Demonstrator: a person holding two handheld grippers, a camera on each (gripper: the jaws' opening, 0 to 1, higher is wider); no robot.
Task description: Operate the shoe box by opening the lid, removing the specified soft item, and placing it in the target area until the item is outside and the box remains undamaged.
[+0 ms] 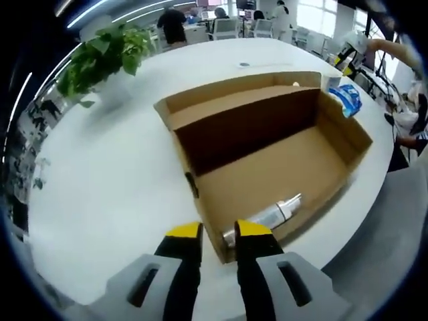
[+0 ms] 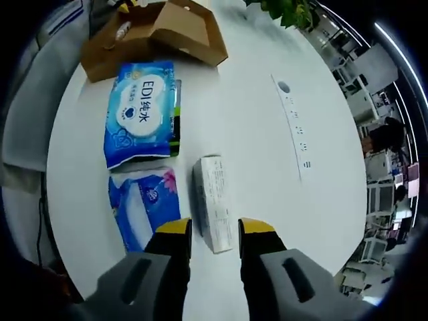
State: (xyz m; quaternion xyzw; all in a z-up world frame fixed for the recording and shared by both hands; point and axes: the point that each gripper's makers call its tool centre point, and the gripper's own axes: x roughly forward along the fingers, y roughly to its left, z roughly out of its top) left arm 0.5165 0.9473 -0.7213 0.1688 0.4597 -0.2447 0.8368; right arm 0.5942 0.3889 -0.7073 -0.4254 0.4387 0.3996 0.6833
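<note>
A: Our left gripper (image 1: 217,231) hangs with its yellow-tipped jaws parted and nothing between them, just at the near corner of the shoe box (image 1: 267,157). Our right gripper (image 2: 214,227) is spread the same way, gripping nothing, with the near end of a small white carton (image 2: 214,200) lying on the table in the gap between its tips

B: We go by size then. The white table (image 1: 114,194) is round-edged and carries everything. On it in the left gripper view sits the brown cardboard box, lid already folded back, its inside open to us

A: Inside the box we see 1 silvery tube-like item (image 1: 264,217) lying against the near wall, close to our left jaws. Whether that counts as soft we cannot tell

B: Outside the box, in the right gripper view, we see 2 soft packs on the table: a blue and white wipes pack (image 2: 140,114) and, nearer to us, a blue tissue pack (image 2: 144,204) just beside the white carton. The box shows there at the far edge, well apart from our right jaws

A: A leafy green plant (image 1: 103,57) stands on the table beyond the box, and a long white strip (image 2: 294,124) lies flat to the right of the packs
</note>
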